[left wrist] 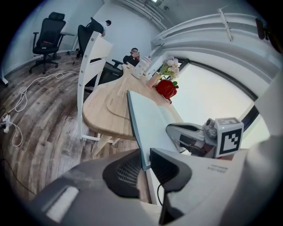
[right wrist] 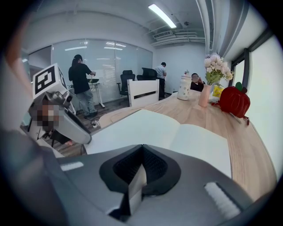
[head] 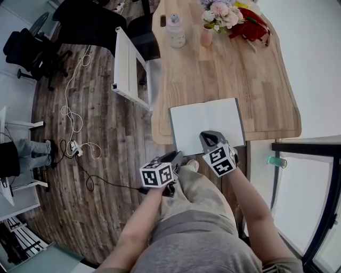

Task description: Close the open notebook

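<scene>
Notebook (head: pixel 205 120) (left wrist: pixel 148 119) (right wrist: pixel 177 132): lying open, blank white pages up, at the near edge of the desk (head: pixel 224 74), closer to the near-left corner than to the near-right one, with its near margin overhanging that edge.

Off the desk's left edge: a white chair (head: pixel 128 64) on the wood-plank floor, with a loose white cable (head: pixel 72 114) farther left.

Left tongs (head: pixel 177 157) (left wrist: pixel 146 165): at the near-left corner of the notebook, beyond the desk's near edge. In the left gripper view the two jaws stand close on either side of the notebook's edge and grip it, so these tongs are clamped on the notebook.

Right tongs (head: pixel 209 137) (right wrist: pixel 141 170): over the near margin of the right-hand page, just right of the spine. In the right gripper view the jaws are drawn together on a thin sheet seen edge-on, a leaf of the notebook.

Far edge of the desk, well apart from the notebook, left to right: a pale bottle (head: pixel 176 31), a pink vase (head: pixel 206 36) holding flowers (head: pixel 221 13), and a red apple-shaped object (head: pixel 249 26) (right wrist: pixel 234 101) near the far-right corner.
</scene>
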Demonstrator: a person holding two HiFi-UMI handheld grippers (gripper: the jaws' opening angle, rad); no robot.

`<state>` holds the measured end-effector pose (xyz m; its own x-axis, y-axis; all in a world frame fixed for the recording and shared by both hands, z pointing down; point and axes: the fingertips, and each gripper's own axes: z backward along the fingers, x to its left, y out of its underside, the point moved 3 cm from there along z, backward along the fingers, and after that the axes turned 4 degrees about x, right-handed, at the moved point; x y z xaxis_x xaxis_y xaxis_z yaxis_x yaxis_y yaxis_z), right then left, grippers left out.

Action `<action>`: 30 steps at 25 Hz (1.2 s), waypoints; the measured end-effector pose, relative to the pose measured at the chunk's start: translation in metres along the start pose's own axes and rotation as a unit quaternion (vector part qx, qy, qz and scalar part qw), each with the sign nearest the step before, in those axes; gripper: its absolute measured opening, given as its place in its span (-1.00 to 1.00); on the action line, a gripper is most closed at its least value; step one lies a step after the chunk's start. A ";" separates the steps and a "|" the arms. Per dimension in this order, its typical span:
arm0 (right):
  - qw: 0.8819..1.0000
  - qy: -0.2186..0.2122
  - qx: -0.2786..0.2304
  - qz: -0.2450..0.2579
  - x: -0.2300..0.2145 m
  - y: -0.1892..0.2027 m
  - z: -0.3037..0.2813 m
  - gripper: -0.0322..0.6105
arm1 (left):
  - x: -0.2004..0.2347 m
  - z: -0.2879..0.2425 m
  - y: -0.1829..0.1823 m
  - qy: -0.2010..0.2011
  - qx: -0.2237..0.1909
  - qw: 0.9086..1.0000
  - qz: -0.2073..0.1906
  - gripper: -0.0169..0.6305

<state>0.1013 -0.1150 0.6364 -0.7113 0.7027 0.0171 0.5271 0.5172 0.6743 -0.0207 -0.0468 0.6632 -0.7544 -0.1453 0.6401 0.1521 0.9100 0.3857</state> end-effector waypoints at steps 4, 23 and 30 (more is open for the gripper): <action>1.000 0.003 -0.013 -0.007 -0.001 -0.002 0.003 -0.90 | -0.009 0.010 -0.005 0.009 -0.017 1.000 -0.003 -0.78; 0.988 0.065 -0.077 -0.119 -0.023 0.002 0.067 -0.90 | -0.073 0.034 -0.062 0.048 -0.058 0.995 -0.072 -0.86; 0.978 0.099 -0.105 -0.150 -0.037 0.003 0.097 -0.90 | -0.100 0.030 -0.082 0.033 -0.048 0.984 -0.166 -0.86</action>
<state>0.1743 -0.0914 0.5661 -0.9068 0.4146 -0.0766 0.1874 0.5592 0.8076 0.0229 -0.0957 0.5477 -0.7299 -0.4558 0.5095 -0.0337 0.7684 0.6391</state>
